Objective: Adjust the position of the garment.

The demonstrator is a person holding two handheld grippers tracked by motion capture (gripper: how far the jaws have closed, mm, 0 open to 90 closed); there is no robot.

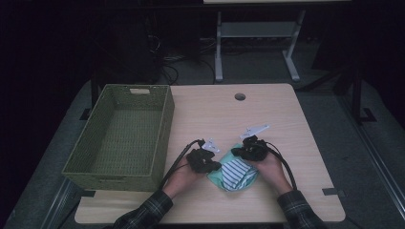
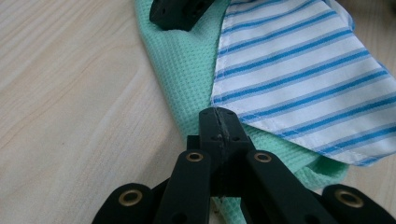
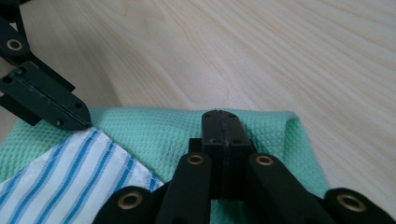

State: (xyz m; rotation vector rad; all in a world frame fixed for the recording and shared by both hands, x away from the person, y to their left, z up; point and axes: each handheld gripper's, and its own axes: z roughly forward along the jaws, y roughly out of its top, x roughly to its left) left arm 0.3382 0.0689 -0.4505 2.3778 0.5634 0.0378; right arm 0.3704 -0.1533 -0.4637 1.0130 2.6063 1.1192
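left tool [image 1: 213, 165]: jaws together at green cloth [image 2: 187, 70] edge. right tool [image 1: 239, 151]: jaws together over green cloth. striped cloth [image 1: 235, 172] on top, near counter [image 1: 296, 143] front edge. advice: lift both evenly toward basket [image 1: 162, 138].

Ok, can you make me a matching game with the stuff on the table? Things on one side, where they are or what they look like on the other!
Things:
1. woven basket
2. green cloth
3. striped cloth
4. left gripper

Descriptions:
A. white with blue lines, lying on top of another cloth
B. jaws shut, tips at the cloths' edge
C. at the table's left edge, nothing inside
D. waffle-textured, lying flat on the wood

Pairs: 1-C, 2-D, 3-A, 4-B
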